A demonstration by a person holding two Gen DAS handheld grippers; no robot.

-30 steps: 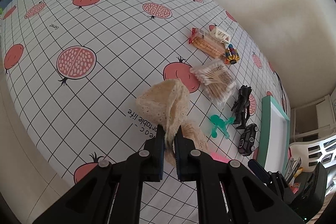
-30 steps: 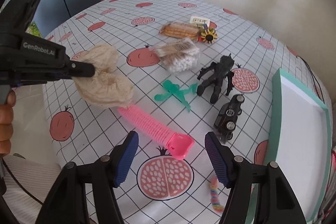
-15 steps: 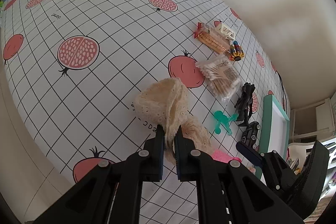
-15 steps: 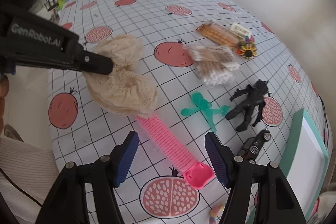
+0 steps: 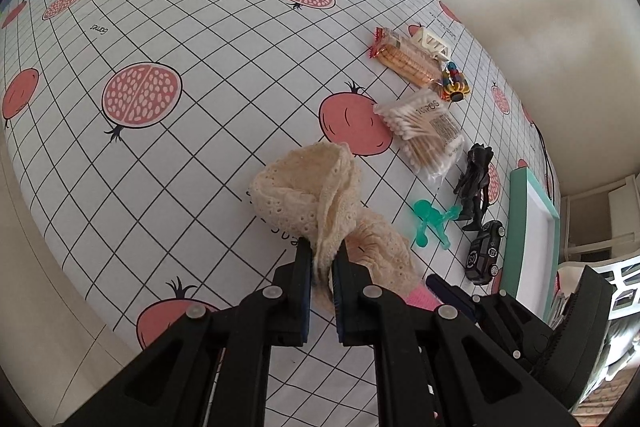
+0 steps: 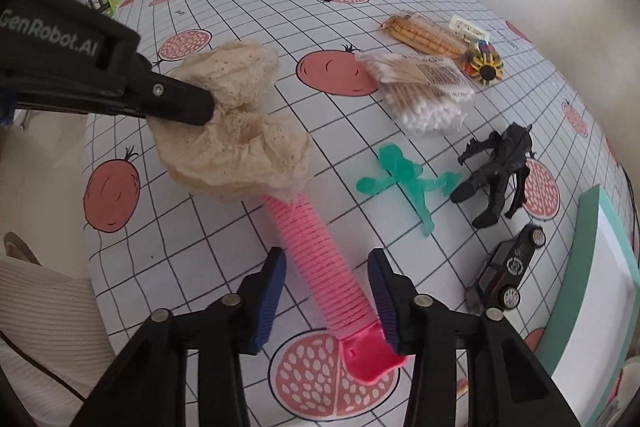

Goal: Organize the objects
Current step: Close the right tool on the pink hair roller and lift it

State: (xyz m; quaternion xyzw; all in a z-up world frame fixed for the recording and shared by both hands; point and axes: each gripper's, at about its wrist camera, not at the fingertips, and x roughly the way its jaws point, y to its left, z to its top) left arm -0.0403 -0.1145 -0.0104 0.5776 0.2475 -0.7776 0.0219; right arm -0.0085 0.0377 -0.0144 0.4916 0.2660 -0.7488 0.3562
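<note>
Pinching lace cloth (image 5: 312,195) in left gripper (image 5: 322,263); right gripper (image 6: 326,269) spread, straddling pink comb (image 6: 320,267)

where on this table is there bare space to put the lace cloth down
Bare tablecloth spreads left of the lace cloth held by the left gripper. It is crowded rightward: cotton swabs, green figure, black figure, toy car, tray.

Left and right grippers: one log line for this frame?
left gripper: shut on lace cloth | right gripper: open, straddling pink comb, not gripping | cloth overlaps comb's far end | teal tray: nothing visible inside
</note>
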